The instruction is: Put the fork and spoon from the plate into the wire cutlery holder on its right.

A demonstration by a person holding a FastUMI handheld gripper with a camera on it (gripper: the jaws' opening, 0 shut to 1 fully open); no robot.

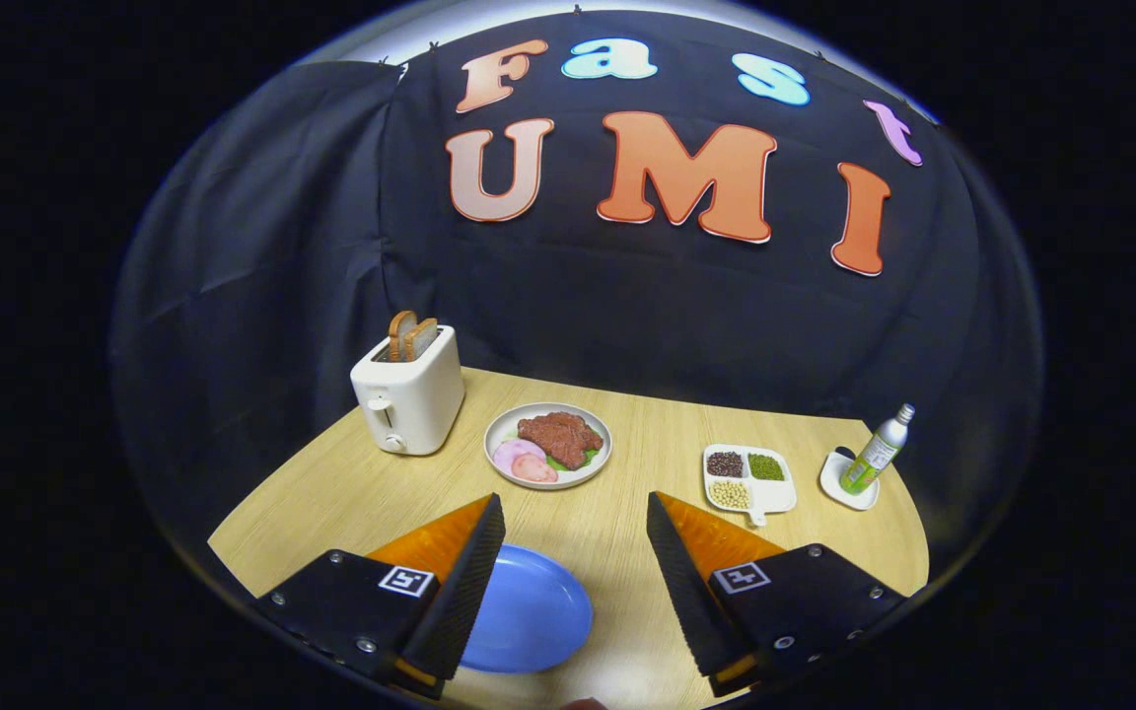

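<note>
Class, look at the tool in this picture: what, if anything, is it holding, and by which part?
Nothing is held. The tool is open, with only bare table and the edge of a blue plate between its fingers.

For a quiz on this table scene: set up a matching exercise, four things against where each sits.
Things:
1. toaster
2. blue plate
3. divided dish
4. bottle

Places:
A. between the open fingers of the gripper, partly under one
B. standing on a small white saucer
C. beside the plate of meat, bread in its slots
D. just beyond the other finger

Pairs: 1-C, 2-A, 3-D, 4-B
</note>
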